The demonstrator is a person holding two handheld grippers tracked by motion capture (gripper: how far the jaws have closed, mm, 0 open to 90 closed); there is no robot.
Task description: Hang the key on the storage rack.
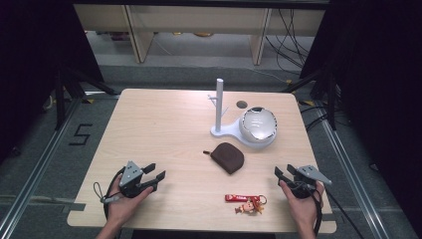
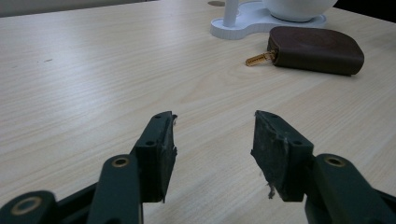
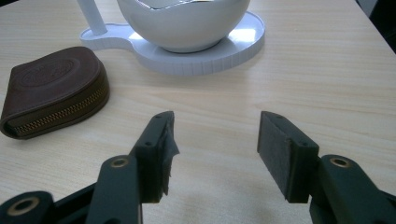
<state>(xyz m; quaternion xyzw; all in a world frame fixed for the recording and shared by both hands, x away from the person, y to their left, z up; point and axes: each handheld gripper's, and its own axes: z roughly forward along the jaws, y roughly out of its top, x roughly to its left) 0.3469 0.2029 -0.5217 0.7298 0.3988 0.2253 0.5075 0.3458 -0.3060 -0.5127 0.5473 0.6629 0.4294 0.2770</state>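
Though apart, one pouch (image 1: 228, 157), one keychain (image 1: 246, 201).

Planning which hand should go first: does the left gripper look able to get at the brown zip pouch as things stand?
Probably yes. The left gripper is open with nothing between its fingers, and bare table lies between it and the brown zip pouch, ahead and to its right.

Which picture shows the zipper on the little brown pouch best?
The right gripper view: the pouch lies close, its gold zipper teeth plain along the edge. The left gripper view shows its side and gold zipper pull farther off. The high view shows it small from above.
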